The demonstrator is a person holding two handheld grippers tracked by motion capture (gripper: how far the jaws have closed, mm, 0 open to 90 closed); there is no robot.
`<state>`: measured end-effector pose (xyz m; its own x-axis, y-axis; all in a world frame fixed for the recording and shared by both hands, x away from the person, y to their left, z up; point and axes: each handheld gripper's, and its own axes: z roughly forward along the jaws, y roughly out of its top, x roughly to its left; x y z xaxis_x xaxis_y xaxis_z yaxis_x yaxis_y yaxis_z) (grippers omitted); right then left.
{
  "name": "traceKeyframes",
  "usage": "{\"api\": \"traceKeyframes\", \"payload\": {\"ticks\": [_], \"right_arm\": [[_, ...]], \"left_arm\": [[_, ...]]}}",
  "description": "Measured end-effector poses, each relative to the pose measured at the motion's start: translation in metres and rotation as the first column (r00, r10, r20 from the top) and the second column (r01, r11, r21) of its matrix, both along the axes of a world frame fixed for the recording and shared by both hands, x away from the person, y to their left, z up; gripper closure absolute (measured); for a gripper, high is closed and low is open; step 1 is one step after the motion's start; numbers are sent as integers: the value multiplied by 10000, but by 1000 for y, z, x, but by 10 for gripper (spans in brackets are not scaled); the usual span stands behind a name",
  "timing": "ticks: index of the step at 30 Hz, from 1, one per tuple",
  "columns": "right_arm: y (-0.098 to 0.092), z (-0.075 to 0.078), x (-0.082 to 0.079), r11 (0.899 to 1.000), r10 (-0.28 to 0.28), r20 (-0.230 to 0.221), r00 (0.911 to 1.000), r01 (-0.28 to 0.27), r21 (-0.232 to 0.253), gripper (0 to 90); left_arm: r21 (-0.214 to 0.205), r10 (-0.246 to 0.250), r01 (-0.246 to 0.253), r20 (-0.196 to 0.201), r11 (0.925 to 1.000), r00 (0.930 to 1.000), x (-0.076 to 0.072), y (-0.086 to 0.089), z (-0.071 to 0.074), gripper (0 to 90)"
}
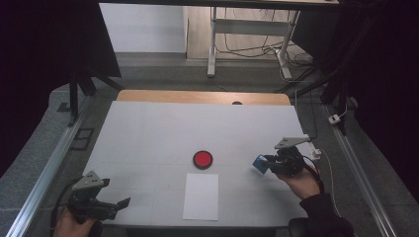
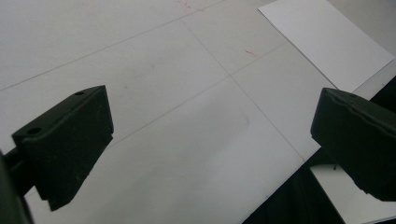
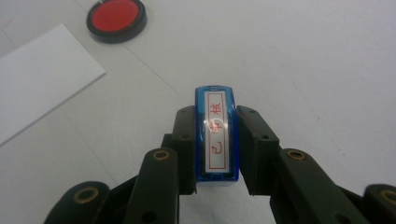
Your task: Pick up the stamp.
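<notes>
Right tool (image 3: pixel 215 154) is clamped on the blue stamp (image 3: pixel 217 135) at lower middle; it could slip and miss the red ink pad (image 3: pixel 116 17) upper left; left tool (image 2: pixel 210 140) gapes apart.

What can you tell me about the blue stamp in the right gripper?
The stamp is a narrow block of glossy, translucent blue plastic. Its top face carries a white label with a red border and red characters, with glare across it. The right gripper is shut on it, the black jaws pressing its two long sides. In the high view it sits at the table's right, right of the red ink pad; whether it touches the table is unclear.
</notes>
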<state>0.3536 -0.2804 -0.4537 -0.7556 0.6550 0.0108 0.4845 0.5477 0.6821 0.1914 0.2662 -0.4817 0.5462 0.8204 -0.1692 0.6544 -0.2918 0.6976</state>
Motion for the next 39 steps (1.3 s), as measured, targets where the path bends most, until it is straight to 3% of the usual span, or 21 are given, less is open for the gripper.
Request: {"api": "traceKeyframes", "payload": {"ticks": [12, 18, 24, 29, 39], "right_arm": [[15, 12, -9, 9986, 150, 107, 9998, -155, 515, 703], [24, 16, -13, 9963, 488, 113, 9987, -494, 698, 703], [35, 21, -17, 9900, 1117, 246, 9934, -1134, 842, 703], [49, 25, -21, 9805, 1739, 361, 9841, -1765, 863, 703], [72, 26, -26, 9712, 2094, 331, 9773, -2118, 1087, 703]], "left_arm": [[12, -8, 8, -18, 10000, 10000, 1, 0, 0, 0], [0, 0, 0, -33, 10000, 10000, 1, 0, 0, 0], [-16, -13, 13, -37, 10000, 10000, 1, 0, 0, 0], [-27, -22, 22, -27, 10000, 10000, 1, 0, 0, 0], [-35, -36, 36, -54, 10000, 10000, 2, 0, 0, 0]]}}
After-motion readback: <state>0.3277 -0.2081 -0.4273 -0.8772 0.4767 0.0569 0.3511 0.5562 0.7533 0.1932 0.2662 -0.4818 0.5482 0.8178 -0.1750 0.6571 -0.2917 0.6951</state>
